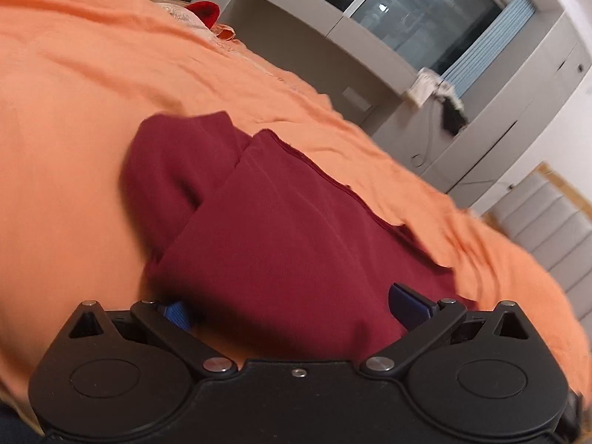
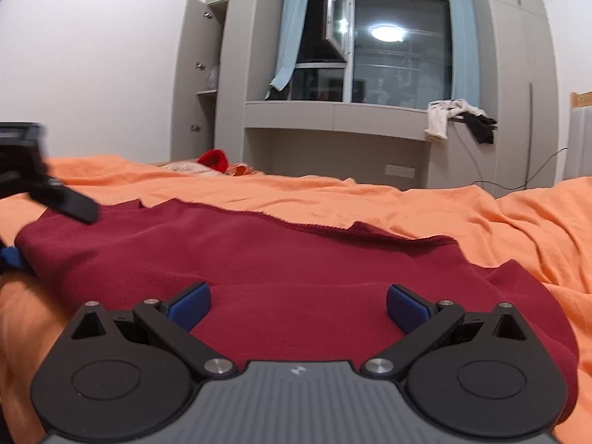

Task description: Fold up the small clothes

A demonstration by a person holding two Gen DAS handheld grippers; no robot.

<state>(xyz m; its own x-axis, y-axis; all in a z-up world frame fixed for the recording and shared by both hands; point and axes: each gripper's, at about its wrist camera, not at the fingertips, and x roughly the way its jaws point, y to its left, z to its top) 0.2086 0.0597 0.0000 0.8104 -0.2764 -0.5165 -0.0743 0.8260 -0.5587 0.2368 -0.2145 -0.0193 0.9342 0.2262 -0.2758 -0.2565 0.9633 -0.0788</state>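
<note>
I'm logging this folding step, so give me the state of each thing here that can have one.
Left gripper: open, maroon cloth between its fingers.
Right gripper: open, over the cloth, gripping nothing.
Maroon garment: lying on the bed, partly folded over itself.
Orange bedsheet: spread, wrinkled.
Window sash: swung open.
Cabinet door: open.
Curtains: drawn aside.

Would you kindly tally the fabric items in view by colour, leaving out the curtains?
Maroon: 1, the garment being folded.
Orange: 1, the bedspread.
Bright red: 1, the item at the bed's far edge.
White: 1, cloth on the ledge.
Black: 1, cloth beside it.
Total: 5.
</note>
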